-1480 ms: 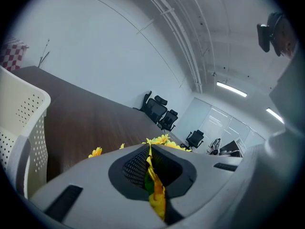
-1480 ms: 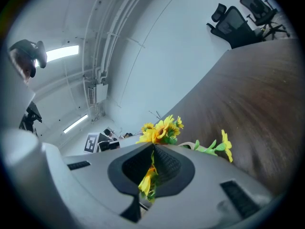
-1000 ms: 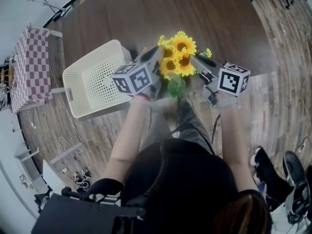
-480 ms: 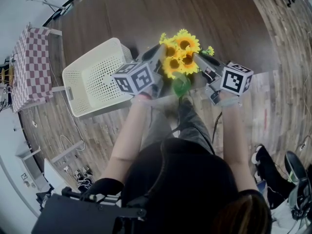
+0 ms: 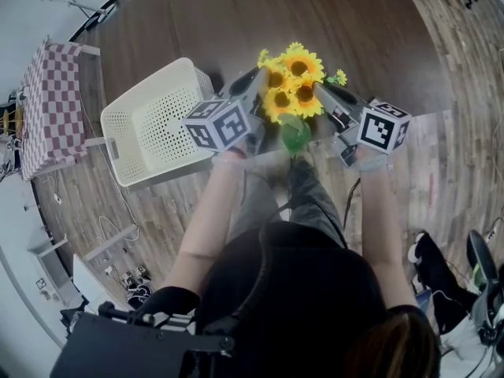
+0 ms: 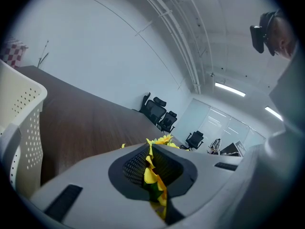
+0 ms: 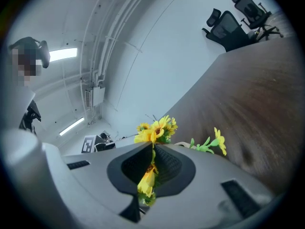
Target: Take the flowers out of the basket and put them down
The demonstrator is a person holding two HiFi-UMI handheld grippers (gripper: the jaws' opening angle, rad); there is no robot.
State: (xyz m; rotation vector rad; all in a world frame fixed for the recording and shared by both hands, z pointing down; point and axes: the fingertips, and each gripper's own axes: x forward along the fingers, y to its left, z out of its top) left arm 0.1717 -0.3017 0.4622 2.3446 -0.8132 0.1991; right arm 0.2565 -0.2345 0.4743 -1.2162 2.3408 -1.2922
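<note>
The bunch of yellow sunflowers (image 5: 291, 85) is out of the cream perforated plastic basket (image 5: 146, 87), over the dark wooden table (image 5: 236, 22). My left gripper (image 5: 258, 77) and right gripper (image 5: 323, 91) pinch its petals from opposite sides for balance. Both jaws have just been easing apart, I'd guess to set it down.

Big dark table (image 5: 236, 22) is lying wide open past the flowers (image 5: 293, 81), so there's lots of room for a hand going fwd & to the rt. On the left, the white basket (image 5: 153, 124) is standing in the way w/ its tall walls, near the flowers. The flowers are filling the middle, up over the table's near edge. Under them, the person's legs (image 5: 307, 195) are blocking the way down. Office chairs (image 6: 155, 109) are sitting at the far end, well apart. A checked cloth (image 5: 51, 105) is hanging far left.
</note>
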